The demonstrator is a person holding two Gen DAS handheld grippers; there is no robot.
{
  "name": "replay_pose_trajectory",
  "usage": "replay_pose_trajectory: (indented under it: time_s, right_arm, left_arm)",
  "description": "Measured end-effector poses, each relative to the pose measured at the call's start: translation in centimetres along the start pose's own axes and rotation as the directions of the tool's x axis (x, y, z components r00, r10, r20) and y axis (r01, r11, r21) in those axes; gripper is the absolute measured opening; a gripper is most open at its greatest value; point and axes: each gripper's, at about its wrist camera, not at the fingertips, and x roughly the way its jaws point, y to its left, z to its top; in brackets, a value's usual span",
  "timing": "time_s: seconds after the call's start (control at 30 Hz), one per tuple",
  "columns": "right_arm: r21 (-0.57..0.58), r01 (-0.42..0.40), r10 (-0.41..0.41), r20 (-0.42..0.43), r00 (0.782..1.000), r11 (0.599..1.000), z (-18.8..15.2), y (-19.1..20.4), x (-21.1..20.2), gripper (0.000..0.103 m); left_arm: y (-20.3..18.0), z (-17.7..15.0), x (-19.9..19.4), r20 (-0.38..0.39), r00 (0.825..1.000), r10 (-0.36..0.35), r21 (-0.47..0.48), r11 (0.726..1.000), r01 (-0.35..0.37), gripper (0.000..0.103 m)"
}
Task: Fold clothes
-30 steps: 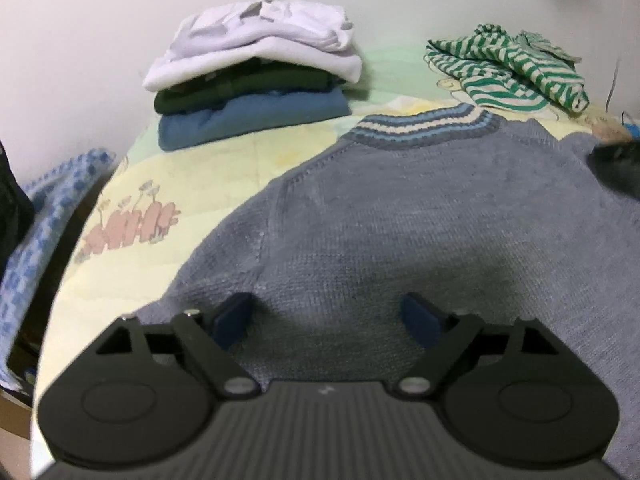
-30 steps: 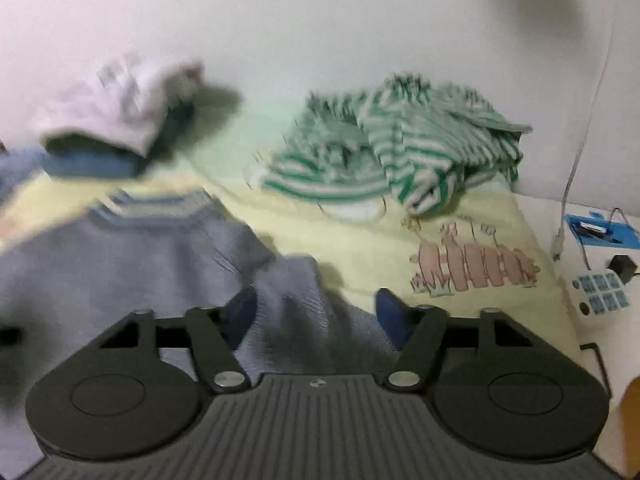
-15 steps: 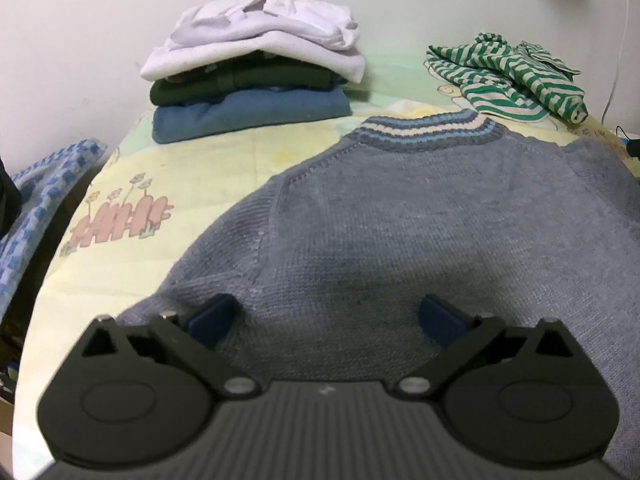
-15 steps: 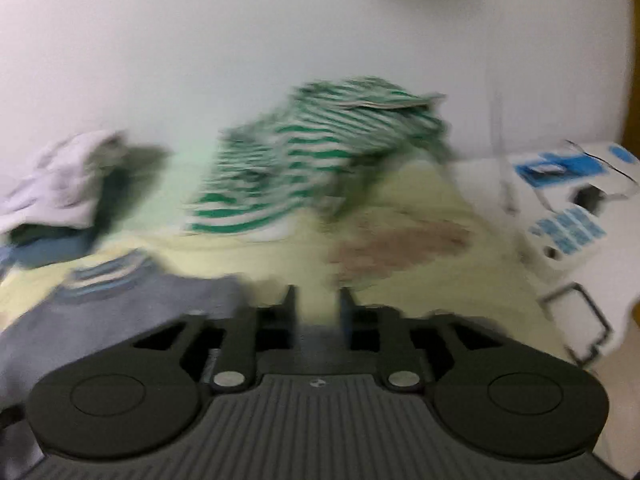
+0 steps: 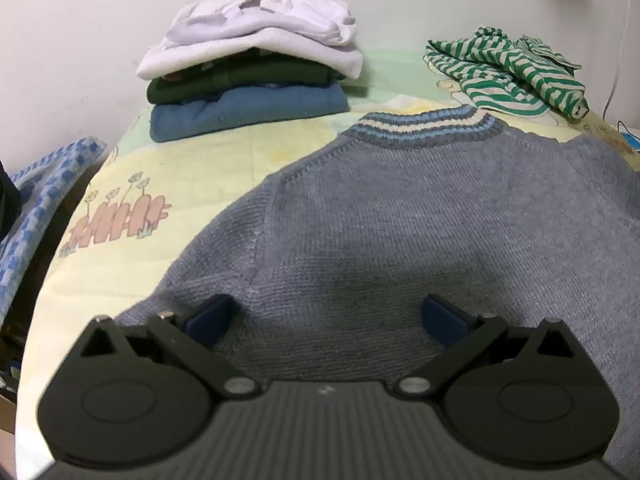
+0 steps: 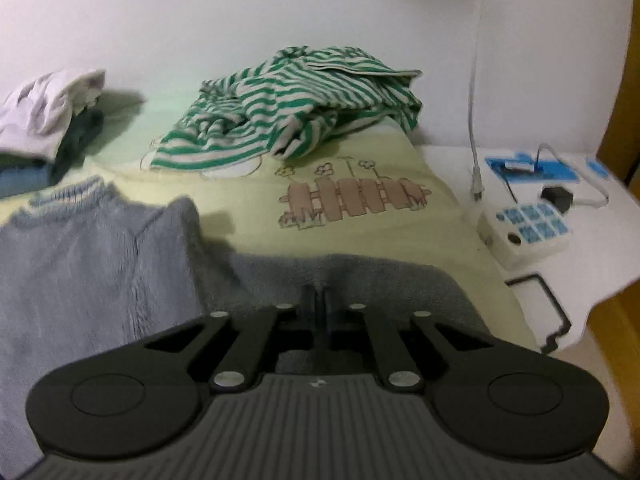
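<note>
Grey knit sweater [image 5: 420,216] lies spread flat on the bed [image 5: 192,184], which is covered by a pale yellow-green sheet printed with a fence and flowers. The striped collar points toward the wall; the body runs down toward both cameras.

Left gripper [image 5: 326,312]: jaws spread to full width, blue pads well apart. It hovers over the lower body of the sweater, near the seam of the sleeve at picture left. Nothing sits between the pads; whether the tips touch the knit cannot be told.

Right gripper [image 6: 320,300]: jaws pressed together, pinching a fold of the sweater's grey fabric. The cloth bunches up into a small ridge just ahead of the fingertips. This part of the sweater lies stretched out sideways over the sheet, away from the main body.

Folded stack [image 5: 248,72] at the far left of the bed, against the wall: white garment on top, dark green in the middle, blue at the bottom. Green-and-white striped garment [image 6: 296,104] lies crumpled and unfolded at the far right, beyond the collar, apart from the sweater.

Blue checked cloth [image 5: 36,192] hangs off the bed's left side. To the right of the bed, a white surface carries a small white device [image 6: 524,228] with blue squares and a cable [image 6: 476,120].
</note>
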Motion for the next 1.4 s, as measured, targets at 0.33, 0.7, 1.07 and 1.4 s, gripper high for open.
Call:
replay_pose_trajectory:
  time_s: [0.33, 0.7, 1.07, 1.4]
  right_arm:
    - [0.033, 0.137, -0.137, 0.008, 0.991, 0.99, 1.1, -3.2, -0.1, 0.015]
    - [-0.222, -0.137, 0.126, -0.066, 0.99, 0.965, -2.7, 5.1, -2.0, 0.032]
    - [-0.174, -0.242, 0.232, -0.074, 0.97, 0.955, -1.5, 5.6, -3.3, 0.042]
    - [-0.224, -0.236, 0.223, -0.084, 0.971, 0.945, -5.1, 4.6, -5.7, 0.027]
  left_arm:
    - [-0.1, 0.2, 0.1, -0.002, 1.0, 0.001, 0.014, 1.0, -0.001, 0.102]
    - [-1.2, 0.6, -0.6, 0.011, 0.999, 0.033, 0.148, 0.988, -0.035, 0.102]
    - [4.1, 0.4, 0.4, -0.01, 0.999, 0.052, 0.006, 0.999, -0.052, 0.102]
    - [1.3, 1.4, -1.9, 0.006, 0.993, 0.118, 0.18, 0.977, -0.117, 0.095]
